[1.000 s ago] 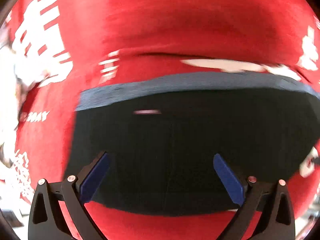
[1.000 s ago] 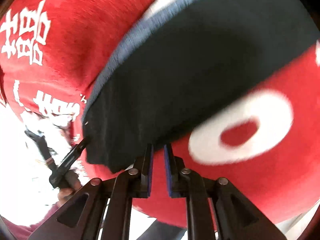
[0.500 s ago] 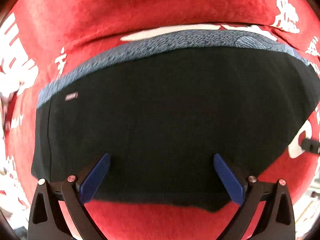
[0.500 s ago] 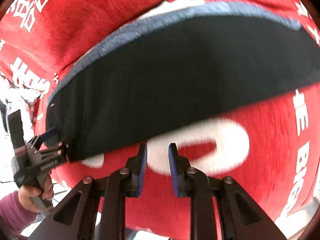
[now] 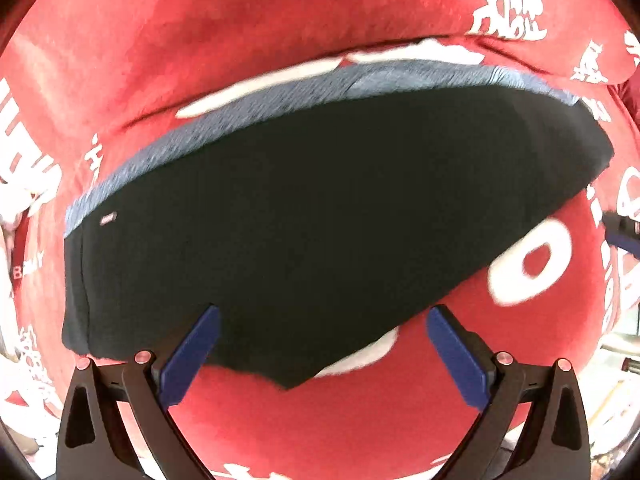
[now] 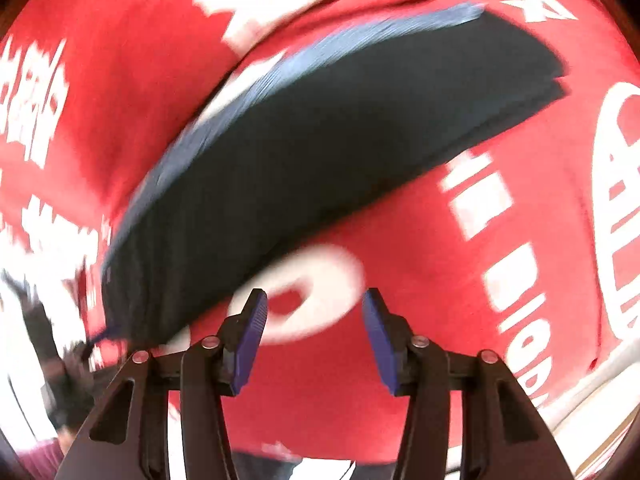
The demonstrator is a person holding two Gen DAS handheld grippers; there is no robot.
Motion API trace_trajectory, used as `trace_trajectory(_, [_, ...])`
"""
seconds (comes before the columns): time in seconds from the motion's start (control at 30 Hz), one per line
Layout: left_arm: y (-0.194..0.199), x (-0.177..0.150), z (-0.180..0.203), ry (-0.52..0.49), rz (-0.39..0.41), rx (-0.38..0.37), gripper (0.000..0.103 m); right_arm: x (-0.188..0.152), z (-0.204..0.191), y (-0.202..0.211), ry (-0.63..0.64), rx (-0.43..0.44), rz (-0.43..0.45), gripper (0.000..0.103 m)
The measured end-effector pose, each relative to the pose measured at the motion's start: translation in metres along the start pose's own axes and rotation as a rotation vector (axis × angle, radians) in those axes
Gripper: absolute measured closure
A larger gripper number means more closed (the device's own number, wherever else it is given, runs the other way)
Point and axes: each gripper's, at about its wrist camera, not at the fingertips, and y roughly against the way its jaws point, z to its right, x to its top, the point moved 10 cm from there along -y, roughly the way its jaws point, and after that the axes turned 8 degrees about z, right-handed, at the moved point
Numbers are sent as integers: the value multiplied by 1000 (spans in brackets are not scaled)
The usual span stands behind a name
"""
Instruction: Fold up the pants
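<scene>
My left tool (image 5: 322, 354) hangs spread wide and released, its blue pads clear of any cloth, pointing straight down. Just ahead of its tips lie the pants (image 5: 304, 216) — a dark, near-black folded slab with a matte knit look, shaped like a broad wedge that tapers toward the right. Along the far edge runs a grey-blue ribbed waistband (image 5: 280, 100), and a tiny pale label (image 5: 108, 218) sits near its left end. The nearest dark corner reaches down between my two fingers, though neither pad touches it. Everything rests on a red fleecy cloth (image 5: 240, 32) printed with white characters and a white ring (image 5: 536, 264), which covers the desk. At the far right edge of this view a bit of the other tool shows.

My right tool (image 6: 314, 330) is opening, its ribbed blue pads apart with nothing between them but red cloth and that white ring right beyond the tips. From here the pants lie ahead and to the left of the fingers, a long dark band stretching up toward the right, blurred, with the waistband along the far side.
</scene>
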Motion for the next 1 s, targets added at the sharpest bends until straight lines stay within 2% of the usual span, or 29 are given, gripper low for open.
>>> trace_trajectory(0.13, [-9,29,20,28,30,4,0,57,71,8,-210,-33,124,49])
trace_trajectory(0.23, [-20,50,38,55,48,18,0,95,119,8,-371,-20,193,49])
trace_trajectory(0.3, [-29,62,45,85,57,23,0,112,136,3,-415,8,217,49])
trace_trajectory(0.4, [-41,70,56,114,57,39,0,127,152,-10,-439,40,194,50])
trace_trajectory(0.47, [-46,71,61,118,51,47,0,128,152,-20,-440,68,155,79])
trace_trajectory(0.5, [-49,69,65,117,46,48,0,127,149,-23,-435,71,141,90])
trace_trajectory(0.53, [-50,67,68,111,40,49,0,128,151,-21,-430,74,142,93])
trace_trajectory(0.6, [-53,61,72,95,35,57,0,126,150,-14,-382,72,162,94])
trace_trajectory(0.67, [-53,60,73,92,50,63,0,119,154,-21,-345,49,133,94])
trace_trajectory(0.77, [-53,60,73,76,46,65,0,120,162,-24,-359,77,130,93])
trace_trajectory(0.8, [-53,60,75,65,43,67,0,120,165,-23,-359,60,132,92])
trace_trajectory(0.9, [-54,61,76,44,41,68,0,112,170,-11,-340,-12,117,75])
trace_trajectory(1.0, [-55,62,75,57,32,64,0,99,158,4,-259,-22,102,74])
